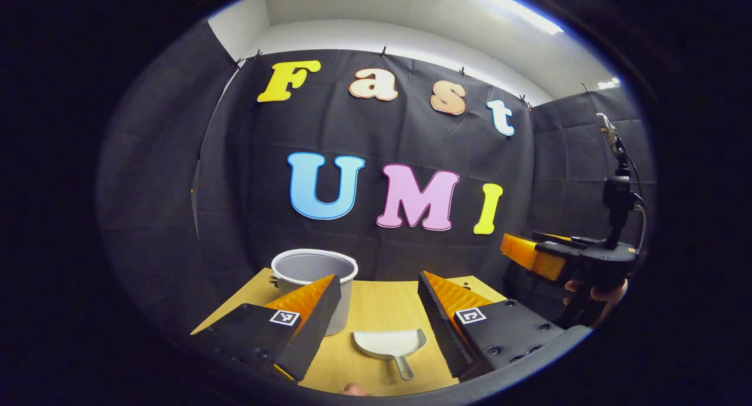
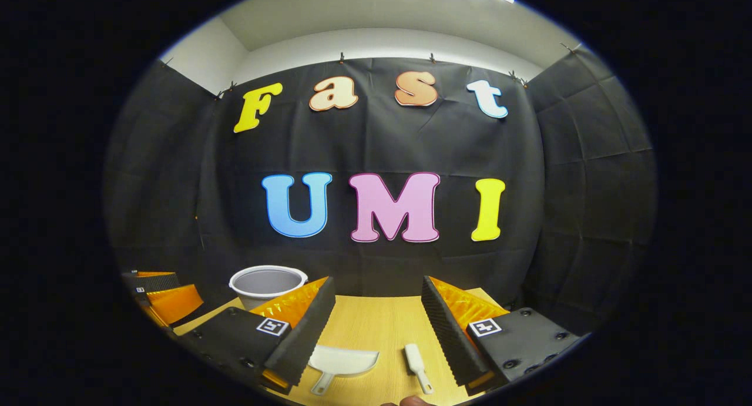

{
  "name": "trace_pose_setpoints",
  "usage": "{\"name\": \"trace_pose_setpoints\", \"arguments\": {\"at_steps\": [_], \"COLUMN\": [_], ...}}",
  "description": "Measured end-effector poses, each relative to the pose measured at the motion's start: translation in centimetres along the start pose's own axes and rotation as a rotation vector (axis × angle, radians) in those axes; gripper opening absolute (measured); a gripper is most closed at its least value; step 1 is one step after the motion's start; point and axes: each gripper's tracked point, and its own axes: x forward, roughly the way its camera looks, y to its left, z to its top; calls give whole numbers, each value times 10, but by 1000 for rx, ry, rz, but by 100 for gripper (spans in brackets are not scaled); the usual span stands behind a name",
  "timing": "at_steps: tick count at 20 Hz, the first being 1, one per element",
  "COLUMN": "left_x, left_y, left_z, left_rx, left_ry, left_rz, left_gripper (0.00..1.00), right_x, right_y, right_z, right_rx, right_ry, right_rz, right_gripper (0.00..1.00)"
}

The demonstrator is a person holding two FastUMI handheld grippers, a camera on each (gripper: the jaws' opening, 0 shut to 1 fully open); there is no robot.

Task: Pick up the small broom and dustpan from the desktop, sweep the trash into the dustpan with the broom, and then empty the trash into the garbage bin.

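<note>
A small white dustpan (image 1: pixel 390 344) lies flat on the wooden desktop (image 1: pixel 382 309), handle toward me, between the open fingers of my left gripper (image 1: pixel 379 312), which hovers above and short of it. In the right gripper view the dustpan (image 2: pixel 339 363) lies left of a small white broom (image 2: pixel 416 362), which rests on the desktop (image 2: pixel 376 324). My right gripper (image 2: pixel 376 315) is open above them, holding nothing. A grey garbage bin (image 1: pixel 314 279) stands at the back left, seen again as the bin (image 2: pixel 267 284).
The right gripper (image 1: pixel 564 259), held by a hand (image 1: pixel 596 294), shows at the far right of the left gripper view. The left gripper (image 2: pixel 161 297) shows at the left edge of the right gripper view. Black cloth walls close the booth.
</note>
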Motion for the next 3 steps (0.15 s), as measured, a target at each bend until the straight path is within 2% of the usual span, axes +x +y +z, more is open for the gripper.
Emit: {"name": "trace_pose_setpoints", "arguments": {"at_steps": [3], "left_x": [3], "left_y": [0], "left_z": [-2], "left_rx": [4], "left_ry": [10], "left_rz": [11], "left_gripper": [79], "right_x": [0], "right_y": [-1], "right_z": [-4], "right_rx": [1], "right_ry": [8], "right_rz": [-4], "right_gripper": [95]}}
